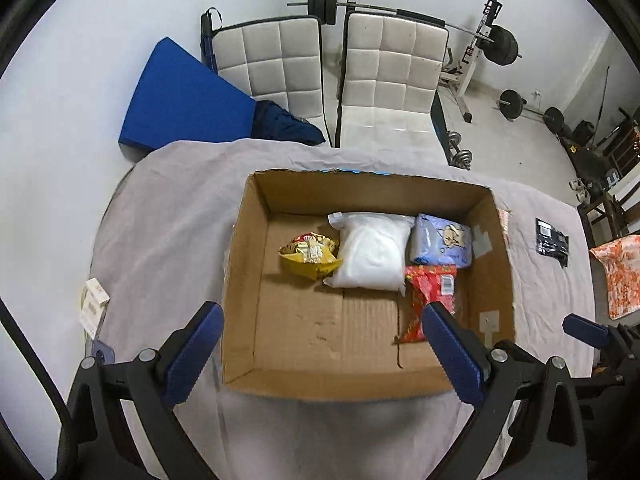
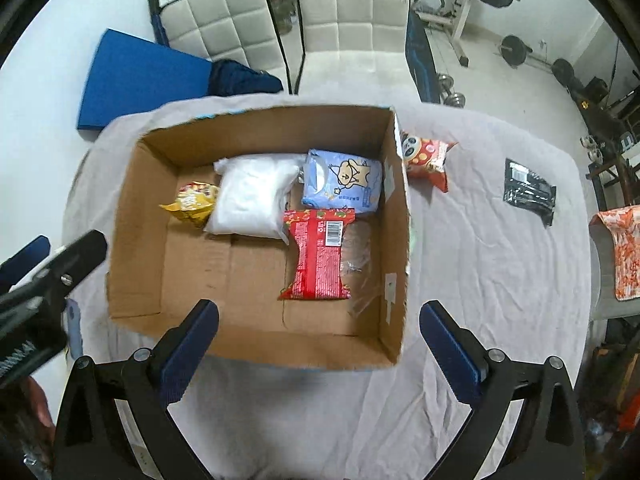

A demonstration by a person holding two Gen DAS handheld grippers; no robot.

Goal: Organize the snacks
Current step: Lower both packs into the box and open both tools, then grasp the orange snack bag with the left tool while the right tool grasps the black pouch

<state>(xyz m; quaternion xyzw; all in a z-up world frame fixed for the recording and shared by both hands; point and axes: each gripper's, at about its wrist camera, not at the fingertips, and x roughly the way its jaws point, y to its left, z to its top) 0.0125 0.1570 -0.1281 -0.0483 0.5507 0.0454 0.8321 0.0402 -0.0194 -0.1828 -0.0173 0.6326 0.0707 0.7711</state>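
An open cardboard box (image 1: 244,264) (image 2: 396,248) sits on the grey-clothed table. Inside lie a yellow snack bag (image 1: 310,256) (image 2: 194,202), a white pouch (image 1: 370,256) (image 2: 252,200), a pale blue packet (image 1: 442,244) (image 2: 344,186) and a red packet (image 1: 432,292) (image 2: 320,256). A clear wrapper (image 2: 360,268) lies beside the red packet. My left gripper (image 1: 322,312) hovers open over the box's near edge, holding nothing. My right gripper (image 2: 318,312) is open and empty above the box's near right corner. A red panda-print snack (image 2: 426,158) lies outside the box's right wall.
A black packet (image 1: 552,242) (image 2: 528,190) lies on the cloth to the right. An orange patterned cloth (image 2: 620,252) hangs at the right edge. A small white carton (image 1: 92,304) sits at the table's left edge. Two white chairs (image 1: 332,76) and a blue mat (image 1: 184,98) stand behind.
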